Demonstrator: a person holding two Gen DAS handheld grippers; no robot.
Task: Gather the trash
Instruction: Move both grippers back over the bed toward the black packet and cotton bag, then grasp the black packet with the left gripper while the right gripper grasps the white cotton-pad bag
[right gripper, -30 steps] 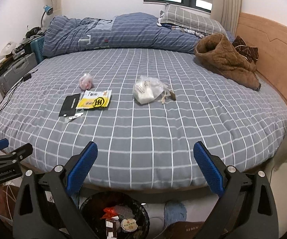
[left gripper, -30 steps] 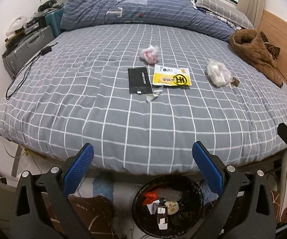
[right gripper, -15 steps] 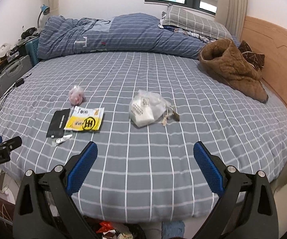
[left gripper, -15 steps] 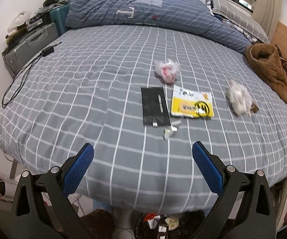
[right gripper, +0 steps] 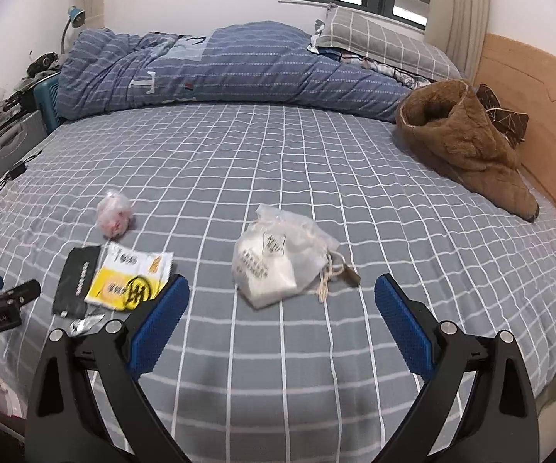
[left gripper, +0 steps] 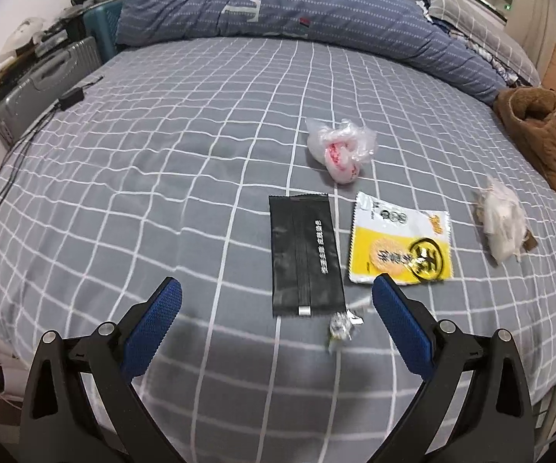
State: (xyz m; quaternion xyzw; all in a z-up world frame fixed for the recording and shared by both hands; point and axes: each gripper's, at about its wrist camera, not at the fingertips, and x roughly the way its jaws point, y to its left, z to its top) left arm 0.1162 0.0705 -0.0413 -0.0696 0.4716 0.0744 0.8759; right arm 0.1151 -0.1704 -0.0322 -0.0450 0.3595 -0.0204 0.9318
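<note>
Trash lies on the grey checked bed [left gripper: 162, 162]. A black wrapper [left gripper: 305, 258] [right gripper: 75, 281] sits beside a yellow-and-white packet [left gripper: 401, 243] [right gripper: 129, 277], with a small silver scrap [left gripper: 341, 326] [right gripper: 85, 324] in front. A crumpled pink-and-white bag [left gripper: 341, 154] [right gripper: 114, 214] lies farther back. A clear bag holding white material [right gripper: 278, 262] [left gripper: 504, 223] rests to the right. My left gripper [left gripper: 276, 322] is open just short of the black wrapper. My right gripper [right gripper: 282, 320] is open in front of the clear bag. Both hold nothing.
A folded blue quilt [right gripper: 220, 65] and pillow [right gripper: 378, 42] fill the back of the bed. A brown coat [right gripper: 467, 146] lies by the wooden headboard [right gripper: 540, 92]. A grey suitcase [left gripper: 42, 88] and a black cable [left gripper: 19, 146] are at the left edge.
Both grippers have moved forward over the bed toward the trash. The black bin under the bed edge has dropped out of both views. The jaws stay open.
</note>
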